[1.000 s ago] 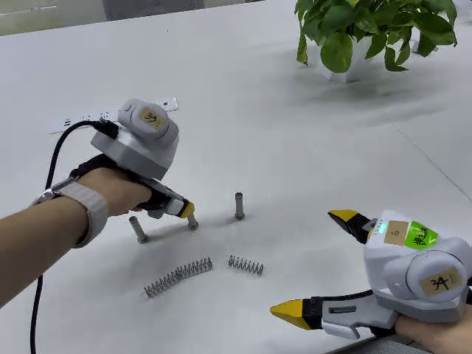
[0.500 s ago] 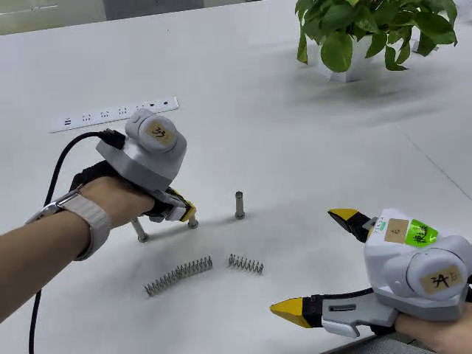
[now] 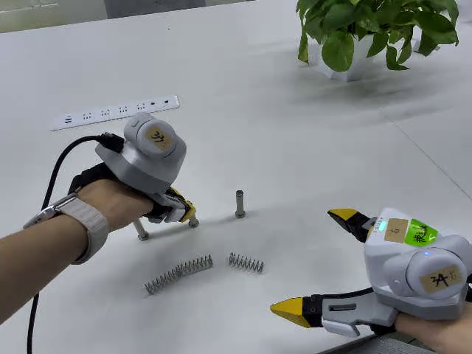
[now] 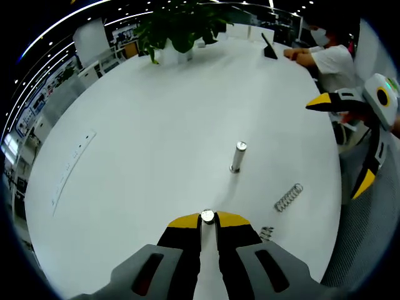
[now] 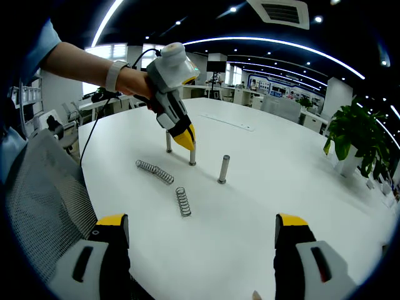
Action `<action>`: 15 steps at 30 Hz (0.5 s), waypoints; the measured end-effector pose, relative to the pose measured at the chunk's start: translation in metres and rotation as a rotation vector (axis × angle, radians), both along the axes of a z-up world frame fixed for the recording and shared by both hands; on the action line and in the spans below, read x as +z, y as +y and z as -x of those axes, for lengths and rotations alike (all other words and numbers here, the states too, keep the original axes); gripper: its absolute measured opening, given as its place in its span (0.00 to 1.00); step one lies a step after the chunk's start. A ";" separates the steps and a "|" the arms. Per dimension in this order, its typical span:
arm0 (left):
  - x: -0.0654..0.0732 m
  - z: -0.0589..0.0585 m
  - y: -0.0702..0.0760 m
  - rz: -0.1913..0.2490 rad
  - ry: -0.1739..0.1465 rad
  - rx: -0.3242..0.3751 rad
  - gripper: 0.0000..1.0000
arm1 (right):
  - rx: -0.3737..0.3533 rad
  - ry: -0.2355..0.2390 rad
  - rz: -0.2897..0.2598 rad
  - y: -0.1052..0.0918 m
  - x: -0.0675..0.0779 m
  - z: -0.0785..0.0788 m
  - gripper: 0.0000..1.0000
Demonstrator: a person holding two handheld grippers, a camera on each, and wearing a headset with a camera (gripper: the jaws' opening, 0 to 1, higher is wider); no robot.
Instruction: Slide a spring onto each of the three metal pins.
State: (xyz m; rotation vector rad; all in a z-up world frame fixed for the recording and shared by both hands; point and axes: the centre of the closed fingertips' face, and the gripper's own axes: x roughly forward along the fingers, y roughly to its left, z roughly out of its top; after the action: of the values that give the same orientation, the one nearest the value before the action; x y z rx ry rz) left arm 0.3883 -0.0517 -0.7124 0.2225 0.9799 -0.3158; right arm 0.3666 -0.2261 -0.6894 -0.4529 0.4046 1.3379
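Left hand-held gripper [image 4: 208,220] had its jaws pressed together on the head of the middle pin [image 5: 192,156], pinching it right at the top. The right hand-held gripper [image 3: 313,262] hung off to the side w/ jaws spread wide and nothing btw them. No spring on any pin yet imo. The long spring [image 3: 179,274] and short spring [image 3: 245,263] both lay flat on the counter [image 3: 310,147], near each other and just in front of the pins. The right pin [image 3: 240,204] stood bare and the left pin [image 3: 139,231] was half hidden behind the hand. Springs looked like thin wire, so prob v light, squashy and keen to roll or ping away. I'd take one across the coils near one end, gently, leaving the open end free for the pin. Pins looked stiff but sat on small feet, so prob easy to tip. Left gripper view showed the pin head sitting btw the yellow tips, which the head view hid behind the gripper body. Right gripper view gave all three pins side-on and upright.
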 end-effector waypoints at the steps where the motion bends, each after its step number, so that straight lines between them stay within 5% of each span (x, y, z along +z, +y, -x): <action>1: 0.000 0.000 0.001 -0.004 -0.004 0.001 0.09 | -0.001 -0.001 -0.001 0.000 0.000 0.000 0.99; 15: 0.002 0.005 -0.003 -0.007 -0.008 -0.004 0.10 | -0.002 0.002 0.000 0.000 -0.002 -0.001 0.98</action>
State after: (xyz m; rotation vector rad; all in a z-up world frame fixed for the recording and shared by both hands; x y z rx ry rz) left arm 0.3837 -0.0551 -0.7108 0.2322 0.9726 -0.3144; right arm 0.3676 -0.2264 -0.6911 -0.4507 0.4066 1.3370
